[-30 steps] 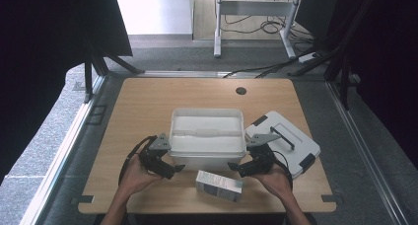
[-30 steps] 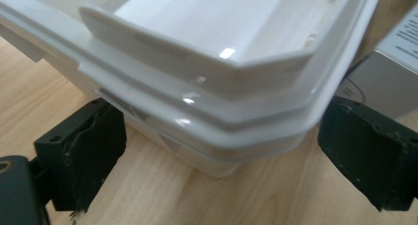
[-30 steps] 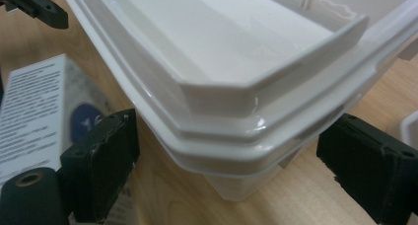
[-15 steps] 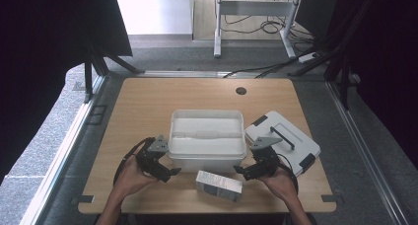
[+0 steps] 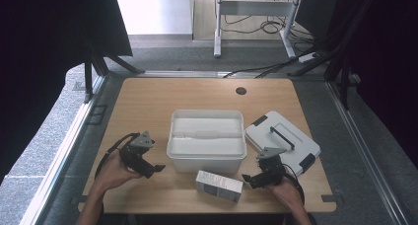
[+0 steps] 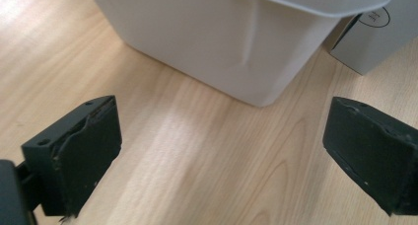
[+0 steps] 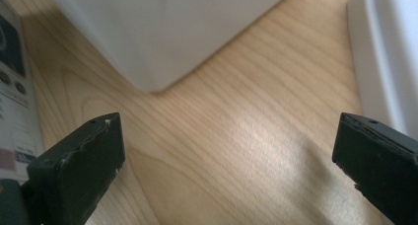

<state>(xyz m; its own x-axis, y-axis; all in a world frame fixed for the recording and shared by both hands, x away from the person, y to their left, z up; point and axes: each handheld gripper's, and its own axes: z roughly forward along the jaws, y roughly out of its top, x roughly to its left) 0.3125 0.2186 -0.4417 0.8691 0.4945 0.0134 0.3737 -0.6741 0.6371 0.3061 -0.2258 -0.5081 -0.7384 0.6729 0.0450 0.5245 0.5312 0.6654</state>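
Note:
An open white bin stands mid-table, its front corners showing as the bin and the bin in the gripper views. Its white lid with black handle lies to the right. A small white carton lies before the bin. My left gripper sits left of the bin, open over bare wood. My right gripper is low beside the carton's right end; its jaws have just been opening and stand wide with nothing between them.
The carton peeks in at the upper right of the left gripper view and the carton at the left edge of the right gripper view. The lid's edge runs along that view's right side. A cable hole sits at the table's back.
The left hand has drawn leftward, away from the bin. The right hand has come down toward the table's front edge, beside the carton.

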